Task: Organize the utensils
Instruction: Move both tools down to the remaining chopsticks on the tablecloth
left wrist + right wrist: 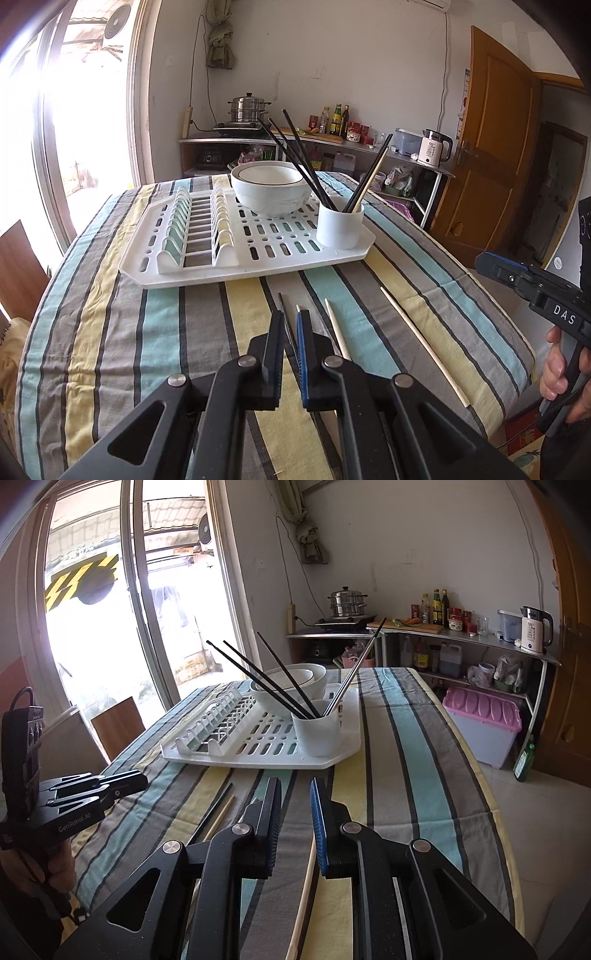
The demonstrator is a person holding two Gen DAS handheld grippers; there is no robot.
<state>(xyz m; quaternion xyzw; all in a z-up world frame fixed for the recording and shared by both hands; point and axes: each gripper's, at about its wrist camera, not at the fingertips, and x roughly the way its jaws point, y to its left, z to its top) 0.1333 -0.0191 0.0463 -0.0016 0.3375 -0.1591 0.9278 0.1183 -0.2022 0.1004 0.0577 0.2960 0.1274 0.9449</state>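
While the left gripper (pixel 291 325) has its fingers nearly clenched around a dark chopstick (pixel 286 317) on the desk (pixel 110 332) short of the white cup (pixel 340 226), it should pinch squarely before lifting; the right gripper (pixel 295 805) hangs released.

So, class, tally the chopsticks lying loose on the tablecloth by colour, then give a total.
Black chopsticks: 1
Pale chopsticks: 3
Total: 4
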